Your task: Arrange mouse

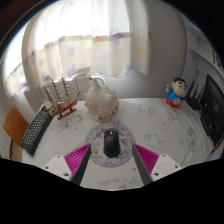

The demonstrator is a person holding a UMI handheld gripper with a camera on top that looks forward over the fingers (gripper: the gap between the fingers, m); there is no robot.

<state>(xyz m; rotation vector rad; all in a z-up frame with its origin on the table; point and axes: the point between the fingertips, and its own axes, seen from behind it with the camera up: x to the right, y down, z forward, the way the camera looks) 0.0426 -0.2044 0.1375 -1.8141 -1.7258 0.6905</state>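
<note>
A black mouse lies on a round grey mouse mat on the white marbled table. My gripper is open wide. Its magenta pads stand to the left and right of the mouse's near end, with a clear gap on each side. The mouse rests on the mat, just ahead of and partly between the fingertips.
A black keyboard lies at the table's left edge. A model ship and a pale shell-like ornament stand at the back. A cartoon figure toy stands at the back right beside a dark screen. Curtains hang behind.
</note>
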